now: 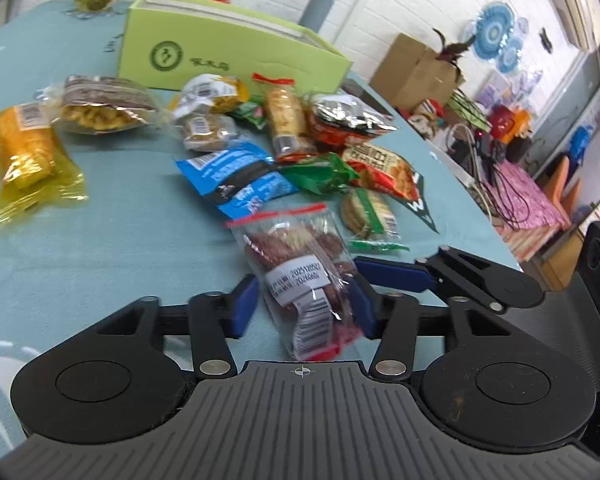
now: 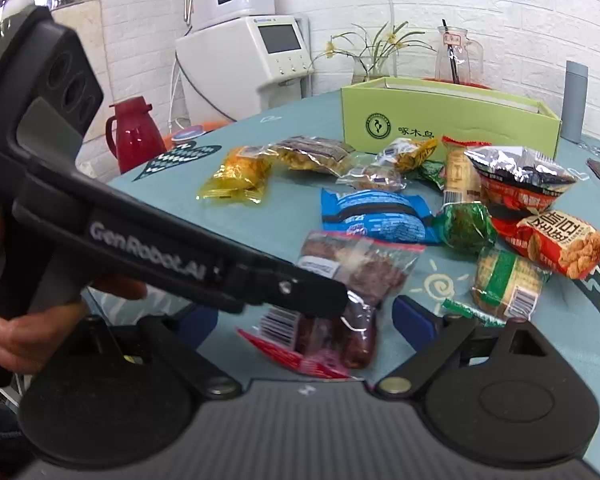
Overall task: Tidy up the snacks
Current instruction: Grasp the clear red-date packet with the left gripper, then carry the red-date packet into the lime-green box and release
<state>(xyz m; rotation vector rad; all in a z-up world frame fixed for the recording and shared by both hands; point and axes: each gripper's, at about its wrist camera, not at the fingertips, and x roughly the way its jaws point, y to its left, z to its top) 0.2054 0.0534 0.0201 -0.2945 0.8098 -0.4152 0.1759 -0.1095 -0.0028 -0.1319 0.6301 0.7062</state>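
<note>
Left tool (image 1: 304, 308) grips dates bag (image 1: 300, 264) (right view: hand (image 2: 16, 336)).

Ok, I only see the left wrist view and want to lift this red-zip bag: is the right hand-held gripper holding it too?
Observer: No, the right hand-held gripper is wide open, one finger each side of the red-zip bag.
Operator: Anything beyond the table I'm missing?
Observer: A red jug stands just past the table edge.
Operator: What blocks the right camera?
Observer: Your left hand-held gripper crosses it, covering the bag's middle.
</note>
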